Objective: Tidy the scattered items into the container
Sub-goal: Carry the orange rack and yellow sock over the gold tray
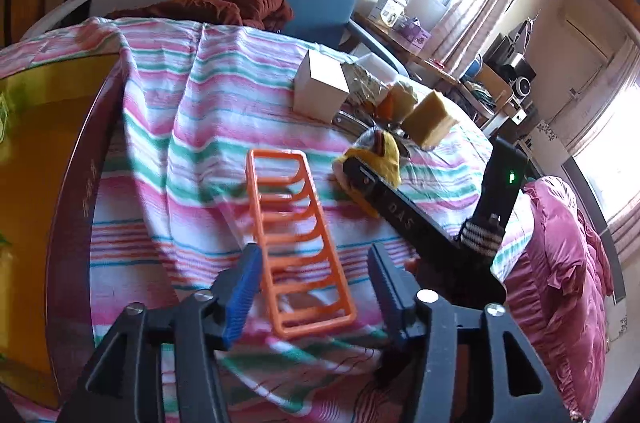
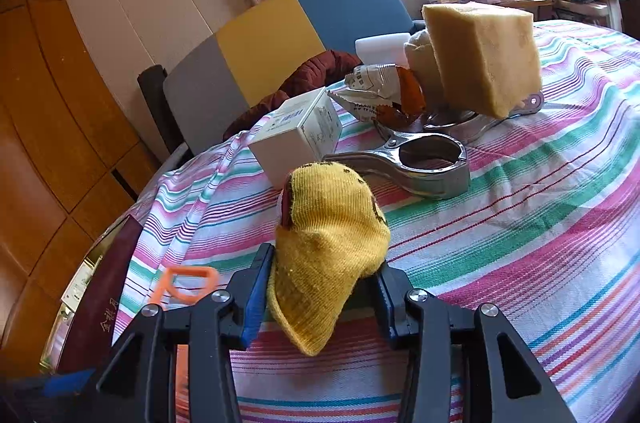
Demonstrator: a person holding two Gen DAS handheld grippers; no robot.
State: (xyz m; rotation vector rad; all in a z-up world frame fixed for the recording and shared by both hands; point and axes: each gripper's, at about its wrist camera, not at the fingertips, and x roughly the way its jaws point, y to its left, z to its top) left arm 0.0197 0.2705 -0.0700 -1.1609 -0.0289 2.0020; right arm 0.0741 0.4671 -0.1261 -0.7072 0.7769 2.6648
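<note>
The tablecloth (image 2: 520,223) is striped woven cotton, matt and creased. The yellow sock (image 2: 332,263) is fuzzy knit. The orange rack (image 1: 298,243) is smooth plastic, the clamp (image 2: 420,167) polished metal, the sponge (image 2: 484,55) porous foam, the white box (image 2: 296,139) matt cardboard.

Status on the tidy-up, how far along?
Nothing visibly binned; no container is identifiable. In hand: right gripper clamps the yellow sock. Left gripper is open around the orange rack. Left: white box, sponge, metal clamp.
</note>
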